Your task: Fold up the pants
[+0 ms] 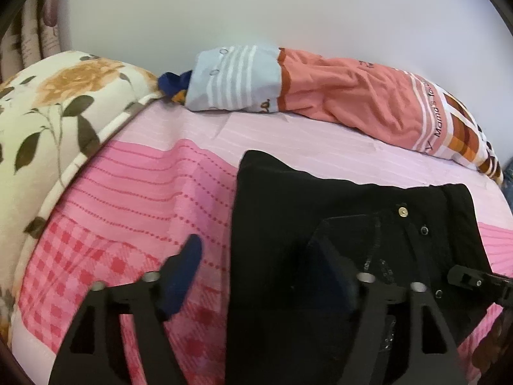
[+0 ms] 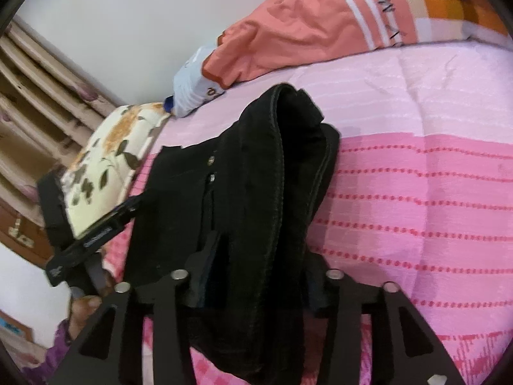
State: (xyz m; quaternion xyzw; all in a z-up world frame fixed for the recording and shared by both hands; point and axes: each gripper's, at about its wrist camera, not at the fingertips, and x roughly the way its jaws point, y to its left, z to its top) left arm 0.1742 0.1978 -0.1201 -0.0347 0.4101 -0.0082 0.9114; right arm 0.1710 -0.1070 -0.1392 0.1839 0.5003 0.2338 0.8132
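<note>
The black denim pants [image 1: 336,211], folded into a thick bundle with brass rivets showing, are lying on the pink checked and striped bedspread [image 1: 138,199], near its front edge. The left claw [image 1: 266,276] is standing wide open, one pad off the cloth; the right claw [image 2: 253,285] is straddling a raised fold, though whether it is pinching is unclear. Judged heavy, limp and non-slippery, the pants are best taken at the stiff waistband or seamed edges.

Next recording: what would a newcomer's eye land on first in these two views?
The black denim pants, folded into a thick bundle, lie in the middle of the pink striped and checked bedspread, dark against it. Behind them, along the white wall, lies a long salmon-orange pillow with a checked end. A cream pillow with yellow flowers sits at the left.
</note>
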